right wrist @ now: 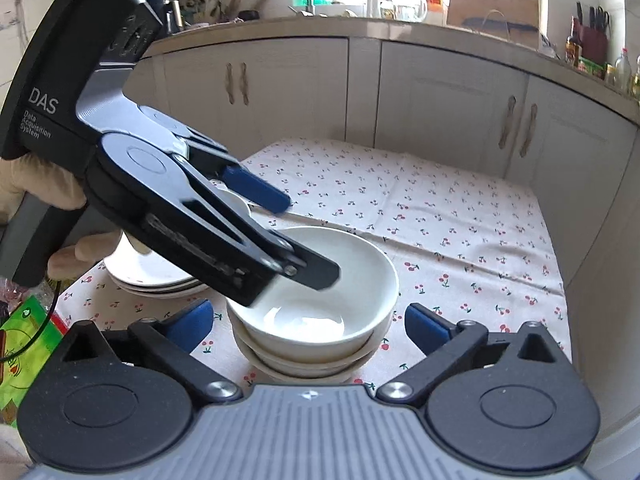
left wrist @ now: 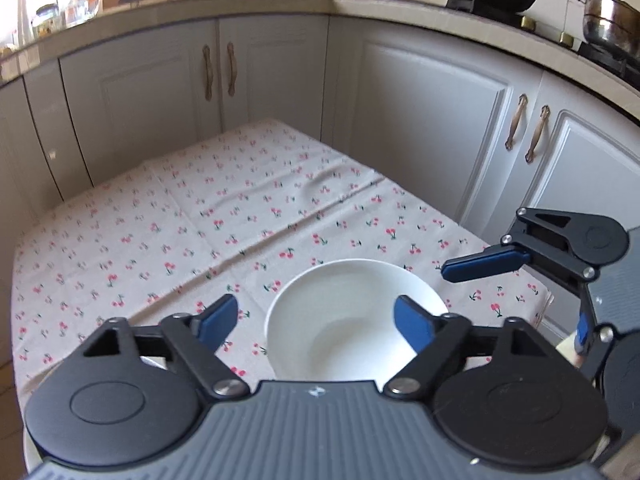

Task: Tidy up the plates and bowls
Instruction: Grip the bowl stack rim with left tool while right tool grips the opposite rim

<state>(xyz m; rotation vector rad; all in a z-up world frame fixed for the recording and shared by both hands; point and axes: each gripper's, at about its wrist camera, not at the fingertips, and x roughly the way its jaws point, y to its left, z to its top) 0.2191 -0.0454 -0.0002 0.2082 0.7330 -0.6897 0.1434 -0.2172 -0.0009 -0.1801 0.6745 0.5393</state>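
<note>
Stacked white ceramic bowls (right wrist: 316,320) sit mouths-up on the cherry-print tablecloth (right wrist: 460,220), left gripper (right wrist: 304,236) spread astride the top rim, right gripper (right wrist: 308,322) spread nearby, white plates (right wrist: 152,276) beside.

Support: a table, covered fully by a tablecloth (right wrist: 460,216), so its own surface stays hidden.
Cloth: cream fabric printed with small red cherries, creased in long folds across the middle (left wrist: 256,216).
Bowl stack: white bowls (right wrist: 320,280) nested one in another, standing on the cloth near its front edge; seen from the left wrist only the top bowl (left wrist: 348,320) shows.
Plate stack: white plates (right wrist: 148,276) piled flat on the cloth, just beside the bowls on their left, near the table's corner.
Far half of cloth: only the cherry print shows.
</note>
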